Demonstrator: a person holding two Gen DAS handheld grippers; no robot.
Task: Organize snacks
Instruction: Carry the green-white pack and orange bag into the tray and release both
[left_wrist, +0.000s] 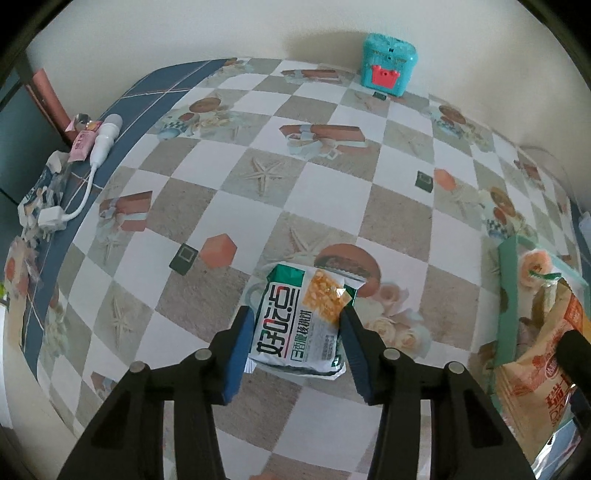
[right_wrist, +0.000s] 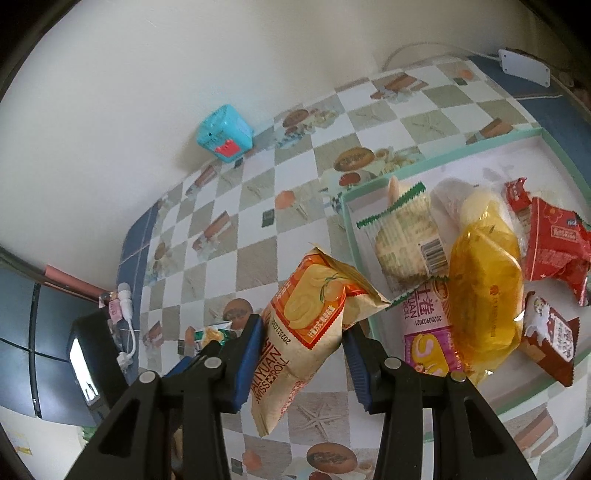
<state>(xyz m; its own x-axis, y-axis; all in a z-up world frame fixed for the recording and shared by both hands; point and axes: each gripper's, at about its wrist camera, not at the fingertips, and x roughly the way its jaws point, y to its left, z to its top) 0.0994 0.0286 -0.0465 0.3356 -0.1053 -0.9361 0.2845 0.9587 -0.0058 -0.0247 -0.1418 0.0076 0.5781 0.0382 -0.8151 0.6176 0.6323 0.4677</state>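
Left claw (left_wrist: 295, 334) — blue pads pressed against both sides of a white-and-green snack packet (left_wrist: 301, 319), which lies on the checkered bench (left_wrist: 332, 192). Right claw (right_wrist: 303, 345) — clamped on an orange Swiss-roll packet (right_wrist: 306, 321), held above the bench just beside the teal-rimmed tray (right_wrist: 436, 157). The tray holds several wrapped snacks. Teal toy box (left_wrist: 389, 64) stands by the wall.
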